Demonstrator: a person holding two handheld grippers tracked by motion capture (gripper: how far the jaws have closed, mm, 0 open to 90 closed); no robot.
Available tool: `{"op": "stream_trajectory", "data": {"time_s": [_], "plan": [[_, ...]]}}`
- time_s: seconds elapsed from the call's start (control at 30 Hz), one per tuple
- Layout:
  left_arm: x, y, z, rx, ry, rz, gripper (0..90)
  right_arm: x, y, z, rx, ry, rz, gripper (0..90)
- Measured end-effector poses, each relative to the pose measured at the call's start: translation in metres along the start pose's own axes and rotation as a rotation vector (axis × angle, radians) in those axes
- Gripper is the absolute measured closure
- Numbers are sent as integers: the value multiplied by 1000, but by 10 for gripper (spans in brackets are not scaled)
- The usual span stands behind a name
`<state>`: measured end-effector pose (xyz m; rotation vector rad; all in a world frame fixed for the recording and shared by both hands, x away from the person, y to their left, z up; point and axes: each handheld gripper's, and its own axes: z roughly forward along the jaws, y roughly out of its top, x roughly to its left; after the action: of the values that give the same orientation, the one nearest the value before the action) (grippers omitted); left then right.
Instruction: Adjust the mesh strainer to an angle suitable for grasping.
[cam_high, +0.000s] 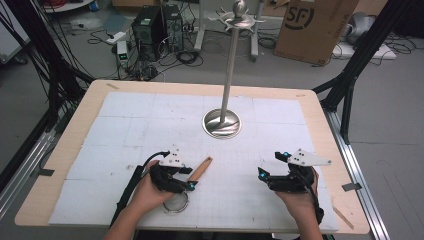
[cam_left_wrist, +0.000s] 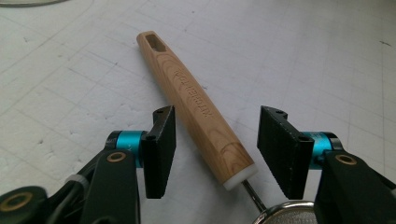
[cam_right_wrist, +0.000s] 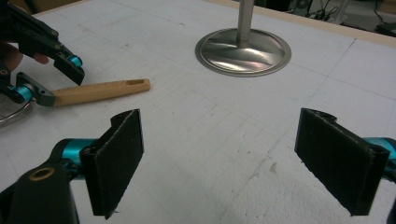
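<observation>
At lower centre of the worktop (cam_high: 310, 107), the left gripper (cam_left_wrist: 217, 149) straddles a strainer's wooden handle (cam_left_wrist: 194, 100), jaws wide, poised to grip; the right gripper (cam_right_wrist: 238, 163) waits wide beside it.

The cardboard box (cam_high: 315, 25) bears "SF"; handle (cam_left_wrist: 196, 100) engraving unreadable.

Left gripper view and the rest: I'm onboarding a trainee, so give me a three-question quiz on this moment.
1. True or false: the left gripper is clamped on the wooden handle.
2. What stands on the mat beyond both grippers? A) a bowl B) a metal stand C) a box
3. Fill in: the right gripper is ____ and holds nothing.

Key: 1 false, its jaws straddle the handle with gaps; 2 B; 3 open.
</observation>
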<state>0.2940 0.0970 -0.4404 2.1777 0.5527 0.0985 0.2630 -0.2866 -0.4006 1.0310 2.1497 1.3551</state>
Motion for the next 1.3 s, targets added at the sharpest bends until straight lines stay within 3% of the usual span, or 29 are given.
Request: {"op": "stream_trajectory", "data": {"time_s": [0.1,0.17,0.5,1.1,1.3], "plan": [[-1,0,4,22,2,9,507,0,0,2,7,3,-4,143],[-4,1,8,52,34,27,509,1,-1,3,9,3,-7,144],[-3,2,1,75,59,24,588,0,-1,2,10,2,-5,144],[-5,6,-4,108,23,47,647,1,-1,2,8,1,-4,145],[-6,5,-1,156,19,71,611,1,0,1,6,-1,0,146]]}}
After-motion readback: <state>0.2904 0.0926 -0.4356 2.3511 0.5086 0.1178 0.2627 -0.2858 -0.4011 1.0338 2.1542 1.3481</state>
